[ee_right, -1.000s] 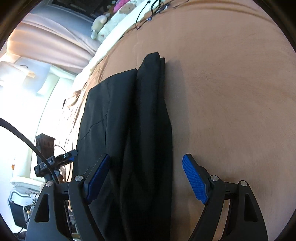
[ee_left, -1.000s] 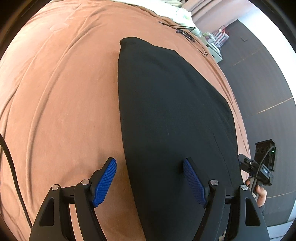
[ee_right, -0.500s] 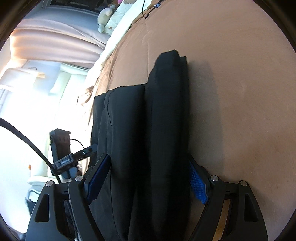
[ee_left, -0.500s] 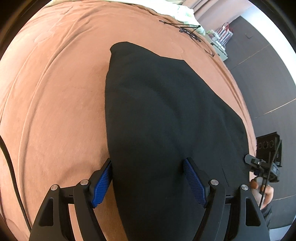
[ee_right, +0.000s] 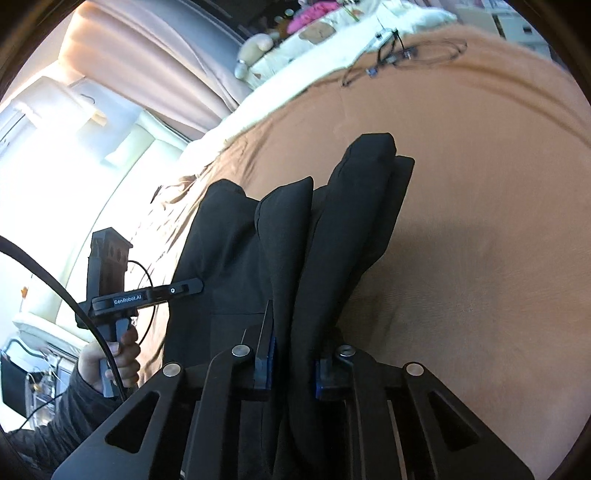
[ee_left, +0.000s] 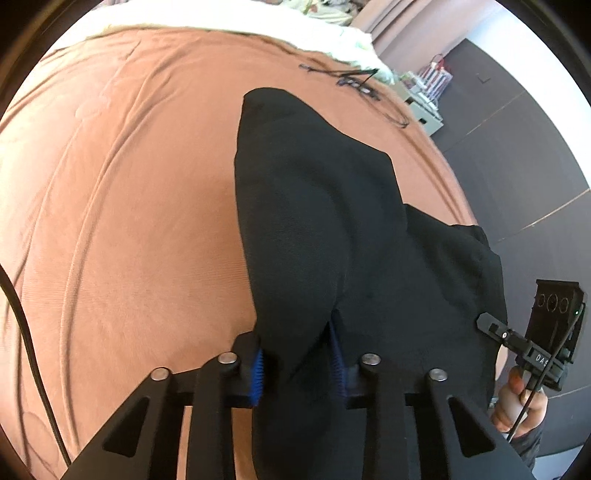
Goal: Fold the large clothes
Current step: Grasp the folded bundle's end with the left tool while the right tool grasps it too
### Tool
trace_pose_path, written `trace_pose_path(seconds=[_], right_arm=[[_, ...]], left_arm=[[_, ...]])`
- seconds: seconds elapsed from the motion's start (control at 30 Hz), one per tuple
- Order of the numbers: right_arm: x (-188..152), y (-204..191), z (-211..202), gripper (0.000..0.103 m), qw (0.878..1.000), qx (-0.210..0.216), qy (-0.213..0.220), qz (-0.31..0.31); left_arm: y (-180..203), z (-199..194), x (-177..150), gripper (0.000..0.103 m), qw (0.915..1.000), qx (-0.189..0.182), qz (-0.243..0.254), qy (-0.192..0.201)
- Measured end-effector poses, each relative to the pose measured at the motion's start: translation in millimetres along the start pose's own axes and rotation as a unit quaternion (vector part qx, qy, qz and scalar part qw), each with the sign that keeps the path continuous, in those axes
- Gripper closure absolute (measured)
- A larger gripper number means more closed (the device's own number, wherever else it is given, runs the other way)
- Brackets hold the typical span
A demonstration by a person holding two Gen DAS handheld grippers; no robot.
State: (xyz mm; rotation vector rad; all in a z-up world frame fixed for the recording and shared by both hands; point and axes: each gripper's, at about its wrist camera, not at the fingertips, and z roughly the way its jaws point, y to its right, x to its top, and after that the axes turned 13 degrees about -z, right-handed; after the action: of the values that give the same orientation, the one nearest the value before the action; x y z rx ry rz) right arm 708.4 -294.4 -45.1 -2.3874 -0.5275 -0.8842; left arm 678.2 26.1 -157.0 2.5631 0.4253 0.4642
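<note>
Both grippers [ee_left: 297, 363] [ee_right: 291, 360] just closed, pinching garment's [ee_left: 314, 221] near edge.

Wide bed under a rust-brown, softly creased bedspread [ee_left: 140, 206], filling most of both views. White bedding [ee_left: 229, 22] bunched along its far end, tangle of thin black cables [ee_right: 402, 55] lying nearby. Dark grey floor with pale seams [ee_left: 524, 155] off to one side. Pinkish-beige curtains [ee_right: 147, 62] beside blazing window light [ee_right: 48, 192].

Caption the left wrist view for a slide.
Left claw shut on a black fabric garment, bunching it above the rust-brown bedspread.
</note>
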Motion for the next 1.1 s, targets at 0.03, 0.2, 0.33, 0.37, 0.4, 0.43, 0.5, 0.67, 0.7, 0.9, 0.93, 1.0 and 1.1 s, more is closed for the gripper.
trace_pose_path(seconds=[0.03,0.2,0.33,0.37,0.4,0.43,0.5,0.67,0.7,0.9,0.93,1.0,1.1], right_arm=[[-3,-5,-4,0.093,1.0,-0.002,0.005,-0.003],[-24,-36,-41,0.093,0.999,-0.019,0.048,-0.012],[-45,-57,-82,0.093,0.995,-0.039,0.084,-0.021],[-50,-63,-94,0.093,0.994,-0.047,0.093,-0.024],[-54,-70,-106,0.093,0.993,-0.057,0.1,-0.032],[-57,-75,-117,0.093,0.991,-0.067,0.106,-0.039],[-63,-79,-139,0.093,0.989,-0.082,0.113,-0.045],[-62,-97,-182,0.093,0.981,-0.133,0.131,-0.052],[-63,-99,-194,0.093,0.979,-0.145,0.134,-0.053],[-62,-124,-236,0.093,0.967,-0.203,0.14,-0.063],[-64,-128,-244,0.093,0.965,-0.212,0.141,-0.062],[-67,-128,-256,0.093,0.962,-0.227,0.142,-0.059],[-68,-132,-260,0.093,0.959,-0.24,0.142,-0.046]], left_arm=[[4,-6,-2,0.078,1.0,-0.007,-0.001,0.003],[26,-38,-14,0.083,0.9985,-0.052,0.008,0.016],[45,-60,-32,0.085,0.9958,-0.087,0.022,0.016],[53,-65,-38,0.085,0.9947,-0.098,0.027,0.015],[58,-69,-42,0.085,0.9939,-0.105,0.031,0.014],[66,-73,-47,0.085,0.9929,-0.112,0.038,0.015],[83,-75,-55,0.085,0.9912,-0.119,0.054,0.015],[128,-71,-72,0.085,0.9858,-0.15,0.075,-0.003],[138,-70,-76,0.085,0.9846,-0.156,0.078,-0.006],[202,-54,-96,0.086,0.9747,-0.202,0.092,-0.027],[215,-51,-100,0.086,0.9728,-0.208,0.097,-0.032],[236,-45,-106,0.086,0.9703,-0.215,0.105,-0.038],[263,-33,-114,0.086,0.9668,-0.224,0.111,-0.052]])
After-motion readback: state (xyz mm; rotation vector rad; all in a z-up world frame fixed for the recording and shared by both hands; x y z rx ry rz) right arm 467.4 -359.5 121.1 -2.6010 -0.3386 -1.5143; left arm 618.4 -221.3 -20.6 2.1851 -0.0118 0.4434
